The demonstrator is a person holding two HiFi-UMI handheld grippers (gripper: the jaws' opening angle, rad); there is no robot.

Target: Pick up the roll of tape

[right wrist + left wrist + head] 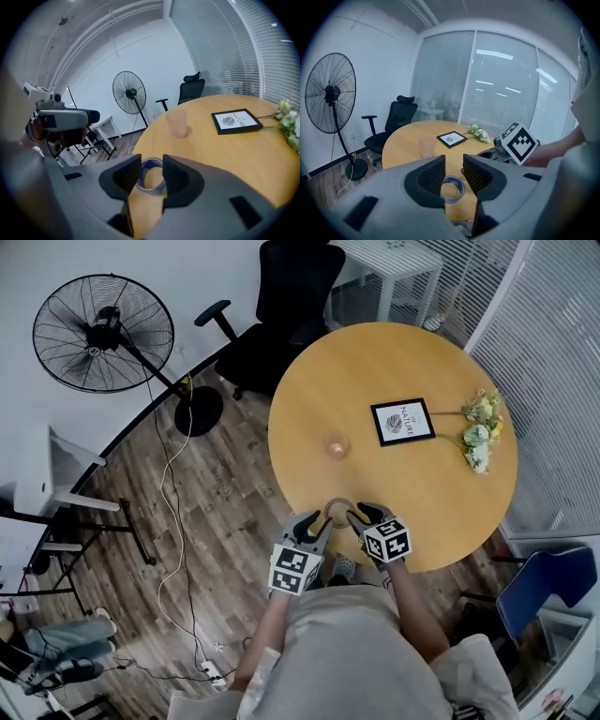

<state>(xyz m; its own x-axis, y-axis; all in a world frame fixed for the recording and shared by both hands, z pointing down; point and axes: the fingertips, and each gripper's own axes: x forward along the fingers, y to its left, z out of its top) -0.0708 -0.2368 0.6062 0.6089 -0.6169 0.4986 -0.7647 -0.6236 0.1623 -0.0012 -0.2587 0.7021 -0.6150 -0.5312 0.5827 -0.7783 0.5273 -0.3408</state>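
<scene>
Grey left tool [319,523] hovers empty, its jaws narrowly parted, just beside the roll of tape [453,178]. The roll lies flat near the tabletop's [422,381] near edge. Right tool [358,516] flanks it, likewise narrowly parted and empty. An off-centre squeeze could nudge the roll over that edge.

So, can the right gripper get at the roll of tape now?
Probably yes. The right gripper sits just short of the roll of tape, jaws apart, nothing between them; only the left gripper crowds its other side.
</scene>
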